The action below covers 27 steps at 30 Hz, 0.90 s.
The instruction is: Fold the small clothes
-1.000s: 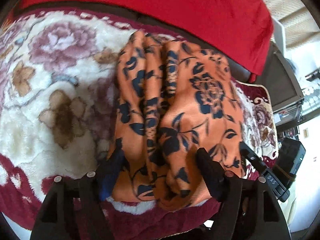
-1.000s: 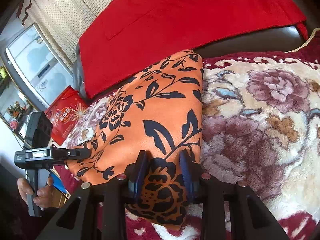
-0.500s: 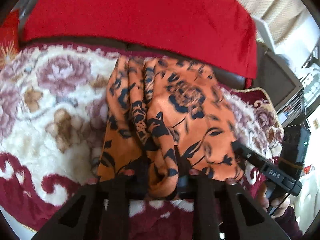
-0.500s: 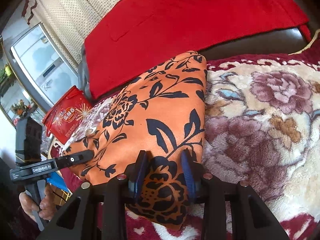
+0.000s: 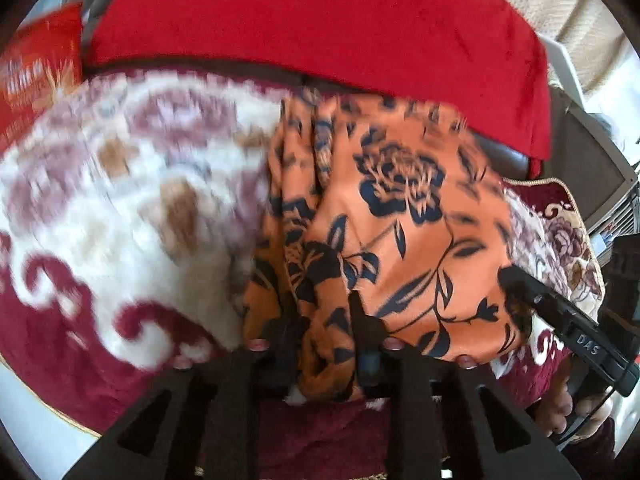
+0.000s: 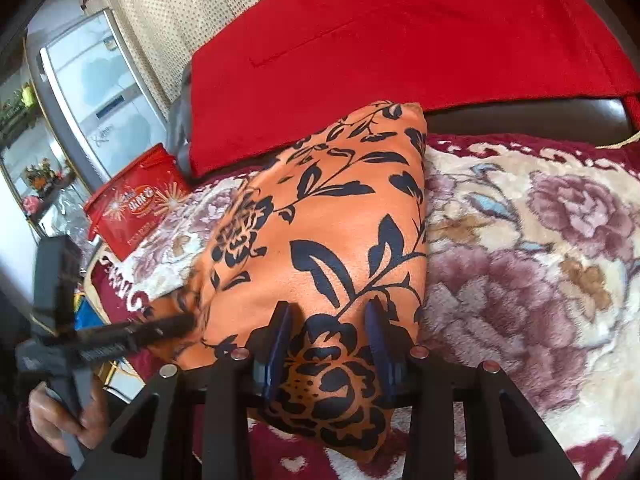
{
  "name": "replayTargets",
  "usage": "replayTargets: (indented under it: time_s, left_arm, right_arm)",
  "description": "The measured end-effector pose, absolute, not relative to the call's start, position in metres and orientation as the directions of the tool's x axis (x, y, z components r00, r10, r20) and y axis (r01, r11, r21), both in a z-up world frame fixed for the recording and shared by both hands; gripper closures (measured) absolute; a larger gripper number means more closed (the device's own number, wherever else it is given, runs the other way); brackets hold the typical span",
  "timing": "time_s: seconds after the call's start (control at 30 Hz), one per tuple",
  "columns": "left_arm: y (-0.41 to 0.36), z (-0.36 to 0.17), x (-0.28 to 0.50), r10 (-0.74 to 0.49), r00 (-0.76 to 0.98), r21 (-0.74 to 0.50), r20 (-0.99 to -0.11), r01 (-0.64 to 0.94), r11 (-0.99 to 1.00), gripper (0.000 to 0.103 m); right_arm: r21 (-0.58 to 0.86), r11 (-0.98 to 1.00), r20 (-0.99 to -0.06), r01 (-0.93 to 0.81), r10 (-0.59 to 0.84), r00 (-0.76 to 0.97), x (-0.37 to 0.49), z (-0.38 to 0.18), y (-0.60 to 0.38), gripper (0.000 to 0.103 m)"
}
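Observation:
An orange garment with a dark blue flower print lies on a floral plush blanket. My left gripper is shut on a bunched fold at its near left edge. My right gripper is shut on the garment's near right corner. The garment also shows in the right wrist view, stretched between both grippers. The right gripper's body shows in the left wrist view, and the left gripper's body in the right wrist view.
A red cloth covers the sofa back behind the garment, also in the right wrist view. A red printed bag stands at the left end. A white appliance and curtains are beyond it.
My left gripper has closed from open onto the garment's bunched fold and shifted left with it; the view is motion-blurred. My right gripper stays shut on its corner.

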State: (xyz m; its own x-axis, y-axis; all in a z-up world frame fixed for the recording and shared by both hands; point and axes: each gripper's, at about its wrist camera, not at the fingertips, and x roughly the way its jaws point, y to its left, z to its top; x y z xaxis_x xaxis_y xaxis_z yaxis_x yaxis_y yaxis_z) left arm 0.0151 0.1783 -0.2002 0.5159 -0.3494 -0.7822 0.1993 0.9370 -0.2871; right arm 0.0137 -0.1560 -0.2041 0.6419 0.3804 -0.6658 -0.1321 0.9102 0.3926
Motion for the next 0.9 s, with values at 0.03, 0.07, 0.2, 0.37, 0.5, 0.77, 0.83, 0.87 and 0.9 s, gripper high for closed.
replayTargets:
  time_s: [0.03,0.07,0.2,0.37,0.5,0.77,0.83,0.87,0.9]
  left_arm:
    - [0.18,-0.193,0.015,-0.315,0.538,-0.255,-0.782,0.186,0.949,0.061]
    - [0.182,-0.186,0.015,-0.282,0.56,-0.226,-0.779,0.169,0.959,0.06]
    - [0.192,-0.152,0.024,-0.268,0.649,-0.221,-0.712,0.155,0.963,0.043]
    - [0.16,-0.15,0.063,-0.21,0.644,-0.131,-0.736,0.168,0.977,0.041]
    - [0.128,-0.191,0.099,-0.15,0.554,-0.054,-0.819,0.187,0.981,0.041]
    - [0.134,-0.217,0.106,-0.148,0.541,-0.062,-0.828,0.173,0.983,0.033]
    - [0.132,-0.218,0.105,-0.137,0.551,-0.048,-0.823,0.172,0.984,0.033]
    - [0.13,-0.217,0.105,-0.13,0.556,-0.037,-0.821,0.175,0.984,0.033]
    - [0.125,-0.216,0.103,-0.119,0.565,-0.018,-0.817,0.181,0.983,0.033]
  right_arm:
    - [0.4,0.908,-0.67,-0.124,0.382,0.637,0.014,-0.202,-0.159,0.062]
    - [0.423,0.899,-0.665,-0.116,0.395,0.634,0.015,-0.199,-0.163,0.062]
    - [0.452,0.884,-0.59,-0.116,0.394,0.705,0.016,-0.173,-0.179,0.062]
    - [0.49,0.866,-0.568,-0.097,0.402,0.718,0.049,-0.16,-0.184,0.062]
    - [0.519,0.854,-0.631,-0.049,0.421,0.652,0.093,-0.182,-0.188,0.062]
    - [0.566,0.824,-0.687,0.03,0.451,0.57,0.127,-0.21,-0.202,0.061]
    - [0.555,0.832,-0.645,-0.007,0.436,0.628,0.129,-0.191,-0.203,0.06]
    - [0.557,0.83,-0.624,-0.021,0.435,0.649,0.133,-0.184,-0.204,0.06]
    - [0.557,0.83,-0.617,-0.025,0.435,0.656,0.137,-0.181,-0.204,0.06]
